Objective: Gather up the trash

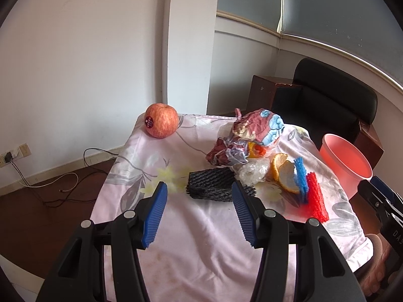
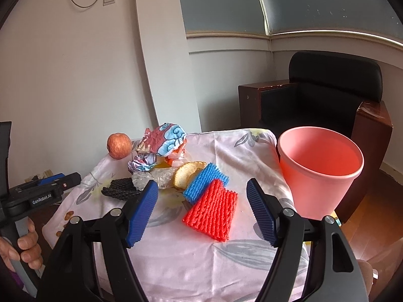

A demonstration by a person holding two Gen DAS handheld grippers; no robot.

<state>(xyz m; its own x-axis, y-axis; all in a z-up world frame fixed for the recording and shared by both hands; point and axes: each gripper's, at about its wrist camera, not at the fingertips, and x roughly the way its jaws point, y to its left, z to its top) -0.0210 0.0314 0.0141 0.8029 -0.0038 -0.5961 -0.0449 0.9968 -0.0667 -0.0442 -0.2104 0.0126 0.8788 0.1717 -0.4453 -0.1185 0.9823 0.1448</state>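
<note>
Visibly bare pink bucket [image 2: 320,173], trash alongside

Crumpled wrappers [image 1: 254,136], orange peel [image 1: 283,176] and black [image 1: 210,185], blue [image 2: 206,183] and red foam nets [image 2: 211,214] lie clustered on the cloth beside an upright pink bin [image 2: 320,171].

Each black hand-held gripper [image 1: 199,187] has ribbed blue pads [image 1: 156,214].

Pale pink floral cloth under bright litter
Grey leaves and yellow blossoms pattern the pale pink tabletop cloth [image 2: 226,148]; red foam net sleeve [image 2: 211,212], blue foam net sleeve [image 2: 205,182], black foam net sleeve [image 1: 210,185], salmon-pink plastic bucket [image 2: 320,173], red-streaked apple [image 1: 161,120]
</note>
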